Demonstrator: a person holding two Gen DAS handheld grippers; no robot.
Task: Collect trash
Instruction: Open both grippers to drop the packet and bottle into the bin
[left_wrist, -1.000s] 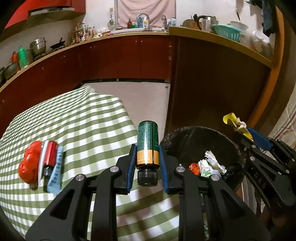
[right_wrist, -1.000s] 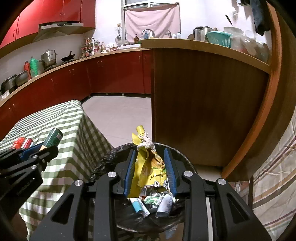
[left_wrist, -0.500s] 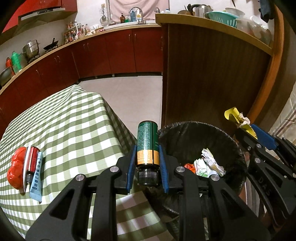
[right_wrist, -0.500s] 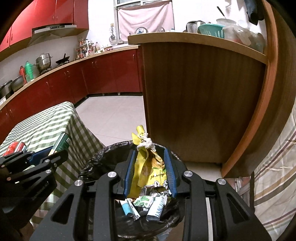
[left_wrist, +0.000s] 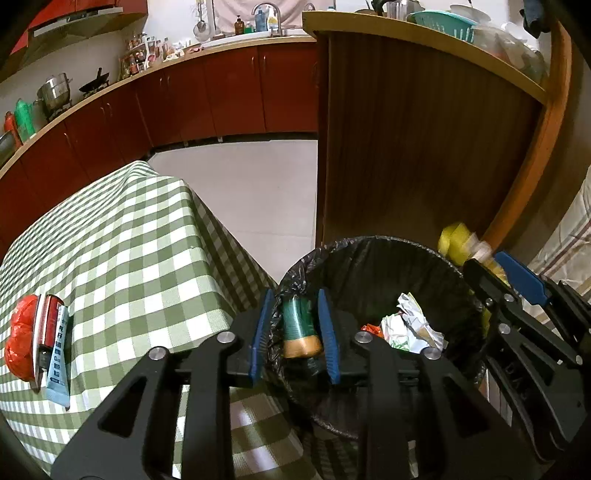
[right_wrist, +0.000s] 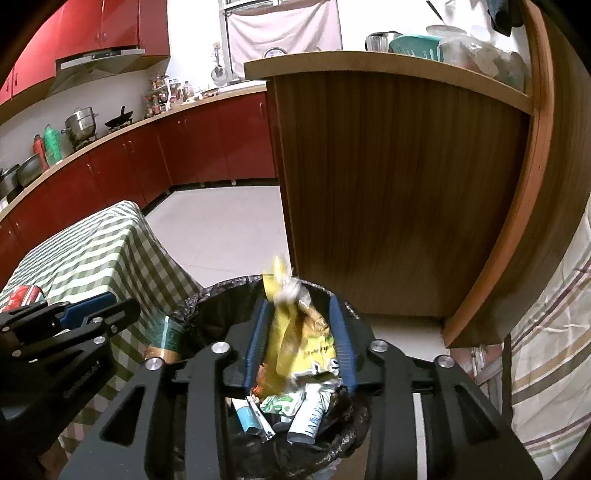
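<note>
— Which step is this?

— The drop. Both tools hang over the bin, and both sets of jaws are opening. In the left tool the bottle sits between the pads, blurred, with a gap showing on its left side, so I judge it released and starting to slip down toward the liner.

— And the right tool?

— The same. The yellow wrapper hangs loose between its spread pads, smeared as if falling, right above the trash in the bin: a crumpled paper, a white tube, a blue tube.

— So neither is grasping anything?

— That is how I read it. The pads stand clear of both things, though the bottle's right side is hard to make out.

— What is left on the surface?

— At its left edge, a red bag, a red pack and a pale blue tube, lying pressed together.

— Next move?

— Let the jaws open enough that both pieces fall free inside the rim; the bottle is close to the near edge, so it could catch the liner. Then swing back to the surface. That cluster is tight, so one tool should take the outermost piece, probably the pale blue tube, by its long sides.
</note>
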